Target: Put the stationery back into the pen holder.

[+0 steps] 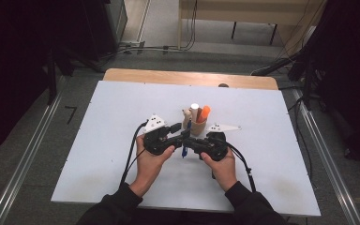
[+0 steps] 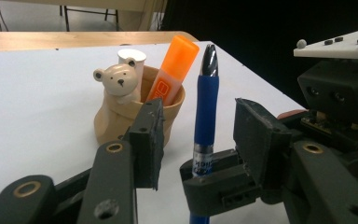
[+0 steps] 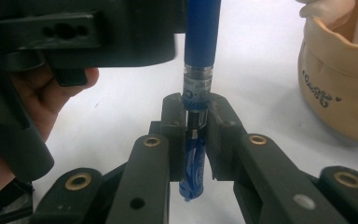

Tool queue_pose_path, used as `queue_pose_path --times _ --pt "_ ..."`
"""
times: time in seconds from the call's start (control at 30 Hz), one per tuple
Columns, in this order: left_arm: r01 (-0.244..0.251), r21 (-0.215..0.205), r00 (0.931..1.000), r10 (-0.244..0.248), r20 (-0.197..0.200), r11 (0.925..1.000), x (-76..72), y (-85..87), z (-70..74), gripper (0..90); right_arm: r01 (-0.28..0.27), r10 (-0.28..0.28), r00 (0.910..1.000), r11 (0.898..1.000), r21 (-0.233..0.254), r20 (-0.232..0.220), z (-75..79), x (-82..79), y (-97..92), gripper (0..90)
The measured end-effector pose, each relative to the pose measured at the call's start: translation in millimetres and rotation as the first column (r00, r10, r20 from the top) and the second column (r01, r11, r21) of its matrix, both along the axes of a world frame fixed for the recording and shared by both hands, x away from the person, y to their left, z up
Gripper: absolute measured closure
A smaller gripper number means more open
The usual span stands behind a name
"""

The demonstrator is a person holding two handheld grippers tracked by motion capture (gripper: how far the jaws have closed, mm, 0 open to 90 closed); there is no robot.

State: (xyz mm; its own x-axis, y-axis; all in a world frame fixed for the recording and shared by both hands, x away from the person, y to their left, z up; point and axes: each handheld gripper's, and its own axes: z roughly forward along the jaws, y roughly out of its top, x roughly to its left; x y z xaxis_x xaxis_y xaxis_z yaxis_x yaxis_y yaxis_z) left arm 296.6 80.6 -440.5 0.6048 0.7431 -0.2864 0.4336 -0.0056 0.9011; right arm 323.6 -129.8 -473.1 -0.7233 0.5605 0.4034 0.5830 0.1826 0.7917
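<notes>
A blue pen (image 2: 206,107) stands upright between my two grippers, tip upward. My right gripper (image 3: 193,116) is shut on its clear lower barrel, with the blue end (image 3: 191,177) hanging below the jaws. My left gripper (image 2: 199,135) is open. Its pads (image 2: 150,135) stand on either side of the pen without touching it. In the high view both grippers meet at the table's middle, left gripper (image 1: 180,135) and right gripper (image 1: 188,143), with the pen (image 1: 184,151) between them. Just behind stands a tan bear-faced pen cup (image 2: 121,116) holding an orange marker (image 2: 172,70) and a white stick (image 2: 133,56).
The white tabletop (image 1: 112,140) has open room to the left, right and front of the hands. The pen cup (image 1: 198,125) stands close beyond the gripper tips. A wooden strip (image 1: 187,77) runs along the far edge. Cables trail from both grippers toward the person.
</notes>
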Motion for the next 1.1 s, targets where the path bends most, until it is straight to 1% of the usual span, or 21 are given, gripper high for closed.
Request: queue_pose_path --times 0.07,0.17,0.33,0.5,0.6,0.67,0.97,1.1 --pt "-0.001 0.004 1.0 0.001 -0.005 1.0 -0.3 2.0 -0.3 49.5 0.001 -0.001 1.0 1.0 0.003 0.003 0.5 0.3 -1.1 76.8" --pt "-0.005 0.005 0.9998 0.005 -0.018 1.0 -1.4 6.3 -1.5 47.3 0.006 -0.006 1.0 1.0 0.006 0.006 1.3 0.6 -2.7 76.8" --pt "-0.022 0.018 0.9992 0.023 -0.034 0.9996 -1.2 14.8 -5.5 46.5 0.012 -0.012 0.9999 1.0 0.013 0.008 3.1 1.1 -5.3 76.8" --pt "-0.033 0.024 0.9985 0.034 -0.044 0.9992 -2.1 22.2 -8.7 42.7 0.017 -0.017 0.9998 1.0 0.017 0.01 4.6 1.2 -7.3 76.7" --pt "-0.045 0.036 0.9977 0.047 -0.048 0.9983 -3.2 26.4 -11.1 42.7 0.017 -0.017 0.9998 1.0 0.017 0.01 4.9 1.1 -7.6 76.7" --pt "-0.051 0.037 0.9973 0.053 -0.051 0.998 -3.7 29.3 -12.7 42.6 0.017 -0.018 0.9998 1.0 0.018 0.009 5.3 0.9 -7.6 76.8" --pt "-0.081 0.049 0.9946 0.084 -0.062 0.9955 -6.0 40.2 -17.2 39.0 0.019 -0.019 0.9997 1.0 0.022 0.016 7.4 0.3 -9.3 76.7" --pt "-0.089 0.056 0.9928 0.093 -0.076 0.9945 -6.2 44.0 -19.5 37.7 0.022 -0.023 0.9995 1.0 0.021 0.02 8.5 0.4 -10.8 76.7"
